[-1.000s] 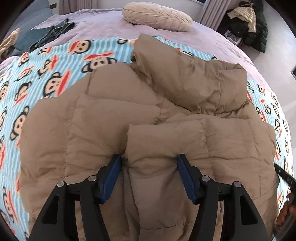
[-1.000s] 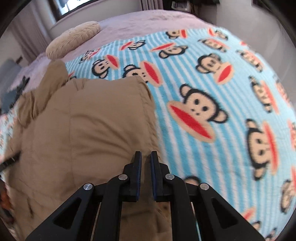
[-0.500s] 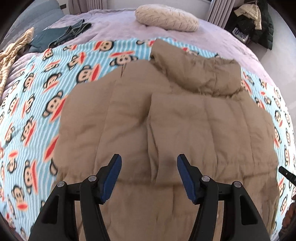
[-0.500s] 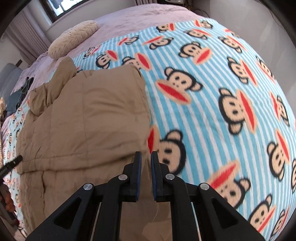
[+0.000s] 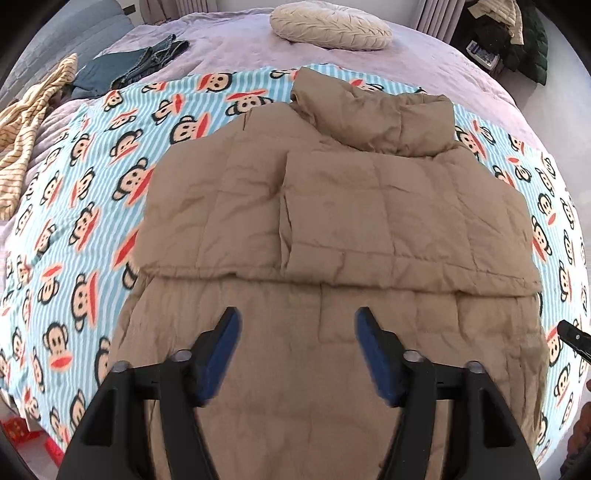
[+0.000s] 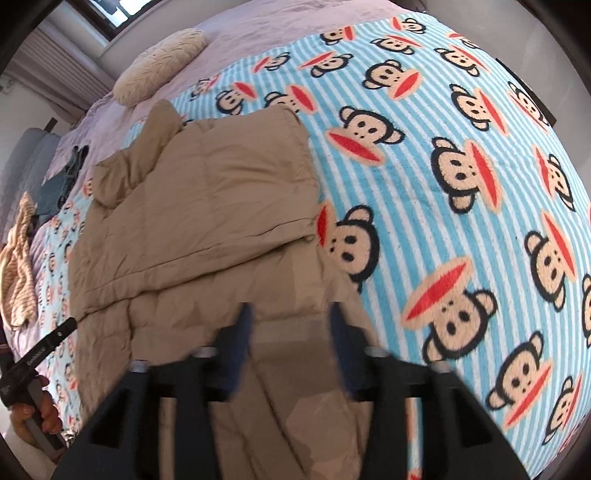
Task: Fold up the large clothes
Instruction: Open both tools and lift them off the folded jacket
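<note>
Left gripper (image 5: 297, 325) hangs above the lower half of a tan jacket (image 5: 332, 206), its blue-padded jaws having just swung wider, spread apart with nothing between them and clear of the cloth; right gripper (image 6: 291, 321), blurred, has likewise just been parting its jaws, which stand apart over the jacket's near right edge with no fabric pinched. The jacket lies flat on a monkey-print blanket (image 5: 74, 229), both sleeves folded in across the chest, their cuffs ending along a straight line above the hem panel, collar (image 5: 388, 118) bunched at the far end. Its left edge leaves a broad strip of bare blanket on that side; the right-wrist view shows a still wider stretch of blanket (image 6: 461, 203) beyond the jacket's right edge. Past the blanket's far edge, a lilac bedspread (image 5: 229, 48) carries a cream pillow (image 5: 328, 27), dark folded clothes (image 5: 129, 70) and a striped garment (image 5: 29, 118) at the left margin. A hand (image 6: 40, 413) on the left gripper's handle shows in the right-wrist view
</note>
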`<state>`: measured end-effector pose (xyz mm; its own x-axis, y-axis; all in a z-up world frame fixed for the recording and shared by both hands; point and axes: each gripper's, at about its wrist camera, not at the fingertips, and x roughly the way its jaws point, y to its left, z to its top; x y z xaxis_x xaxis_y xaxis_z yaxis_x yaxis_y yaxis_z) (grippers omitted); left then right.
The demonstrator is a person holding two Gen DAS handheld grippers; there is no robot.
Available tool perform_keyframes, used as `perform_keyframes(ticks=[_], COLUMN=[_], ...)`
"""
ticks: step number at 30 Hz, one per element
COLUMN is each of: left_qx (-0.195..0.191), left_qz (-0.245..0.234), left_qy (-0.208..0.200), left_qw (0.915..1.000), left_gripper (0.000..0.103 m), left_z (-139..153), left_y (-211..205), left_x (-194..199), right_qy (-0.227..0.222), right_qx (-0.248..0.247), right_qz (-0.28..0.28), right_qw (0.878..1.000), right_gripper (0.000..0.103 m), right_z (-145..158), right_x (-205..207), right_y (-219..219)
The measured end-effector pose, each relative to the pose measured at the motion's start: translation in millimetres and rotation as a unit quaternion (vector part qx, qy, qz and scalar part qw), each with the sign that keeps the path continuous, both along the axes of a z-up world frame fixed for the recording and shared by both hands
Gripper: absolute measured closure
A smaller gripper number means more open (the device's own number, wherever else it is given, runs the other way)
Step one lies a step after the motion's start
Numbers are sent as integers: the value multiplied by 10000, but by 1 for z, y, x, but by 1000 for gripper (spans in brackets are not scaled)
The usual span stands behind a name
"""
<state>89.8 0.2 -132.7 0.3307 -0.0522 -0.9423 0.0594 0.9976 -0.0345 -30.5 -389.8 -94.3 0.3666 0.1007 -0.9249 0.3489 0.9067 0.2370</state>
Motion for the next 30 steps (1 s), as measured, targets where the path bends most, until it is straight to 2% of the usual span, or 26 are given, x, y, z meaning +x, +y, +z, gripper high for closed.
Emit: perform_keyframes(ticks=[1, 2, 4, 11, 14, 15, 25, 30], left_qx=[27, 28, 43, 111, 183, 192, 201, 96], left_qz=[61, 91, 96, 198, 196, 213, 336, 306], left_qy=[-69, -152, -146, 142, 168, 176, 302, 392], left_qw=[10000, 9998, 9998, 9996, 9995, 9994, 9988, 9987], left_gripper=[7, 5, 5, 5, 5, 5, 5, 5], left_z=[5, 9, 14, 18, 20, 21, 27, 19], left_y=[-1, -1, -5, -13, -14, -13, 12, 33], left_x=[-6, -10, -18, -45, -61, -66, -107, -122], right_qy=[30, 46, 80, 169, 269, 298, 261, 301], right_qx=[42, 79, 161, 406, 466, 469, 813, 954], right_qz=[56, 82, 138, 371, 522, 550, 507, 373], right_qw=[10000, 9999, 9997, 9983, 9972, 9969, 9951, 9943], right_gripper=[49, 49, 48, 28, 26, 21, 19, 17], right_z=[2, 4, 7, 12, 9, 9, 9, 1], right_x=[-3, -5, -10, -27, -34, -35, -59, -77], right_y=[2, 3, 5, 14, 22, 24, 53, 73])
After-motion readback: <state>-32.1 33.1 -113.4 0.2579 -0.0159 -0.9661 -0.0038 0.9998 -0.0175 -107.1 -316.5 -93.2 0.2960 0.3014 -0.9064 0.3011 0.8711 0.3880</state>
